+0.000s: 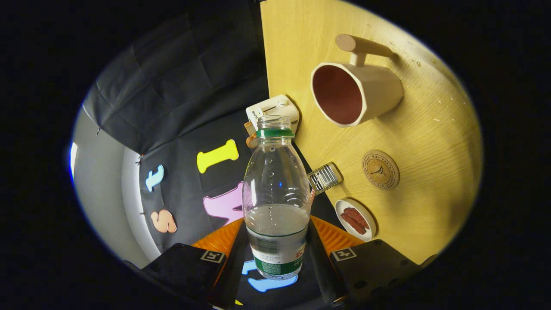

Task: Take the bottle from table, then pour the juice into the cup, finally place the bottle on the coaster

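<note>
In the gripper view my jaws are clamped on the bottle (276, 202), one finger pressing each side of its labelled lower part, so my gripper (277, 252) carries it clear of the worktop (430, 129). The bottle is uncapped, with a green ring around its open neck, and clear liquid fills roughly its lower third, bubbles clinging to the wall above the liquid line. The whole scene appears rolled sideways, so the pale wooden worktop reads as a slanted plane beyond the bottle, its edge running just behind the bottle's neck. Out on the worktop stands the cup (355, 92), cream outside and reddish-brown inside, its mouth turned toward me and its straight handle pointing away. Near it, well apart from the bottle, lies the round coaster (380, 169), bare. Close to the worktop's edge sit a small white dish (355, 219) holding reddish-brown pieces, a little ribbed glass jar (325, 177) and a white boxy device (273, 111) just behind the bottle's mouth.
</note>
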The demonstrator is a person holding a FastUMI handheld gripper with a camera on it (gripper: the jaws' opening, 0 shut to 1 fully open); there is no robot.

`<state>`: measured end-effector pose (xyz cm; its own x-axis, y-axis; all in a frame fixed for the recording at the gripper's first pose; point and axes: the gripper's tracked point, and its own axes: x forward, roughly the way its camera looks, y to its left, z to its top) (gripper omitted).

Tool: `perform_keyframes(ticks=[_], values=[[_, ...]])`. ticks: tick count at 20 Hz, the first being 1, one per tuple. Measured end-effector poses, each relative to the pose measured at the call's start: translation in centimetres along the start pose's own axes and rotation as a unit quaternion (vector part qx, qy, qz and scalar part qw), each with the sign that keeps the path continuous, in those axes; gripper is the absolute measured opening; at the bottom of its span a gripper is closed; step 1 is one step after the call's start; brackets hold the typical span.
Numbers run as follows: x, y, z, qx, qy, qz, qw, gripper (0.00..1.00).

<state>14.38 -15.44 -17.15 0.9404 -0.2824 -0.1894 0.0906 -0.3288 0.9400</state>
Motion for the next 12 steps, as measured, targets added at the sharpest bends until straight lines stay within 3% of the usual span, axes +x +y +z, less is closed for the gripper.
perform_keyframes(ticks=[3,7,10,12], values=[[-0.5,0.1,0.1,-0.078,0.011,0.003,0.997,0.74],[-1.3,1.0,0.5,-0.209,0.016,0.015,0.978,0.74],[-1.6,1.1,0.8,-0.319,0.017,0.013,0.948,0.75],[-1.8,1.5,0.7,-0.402,0.02,0.014,0.915,0.74]])
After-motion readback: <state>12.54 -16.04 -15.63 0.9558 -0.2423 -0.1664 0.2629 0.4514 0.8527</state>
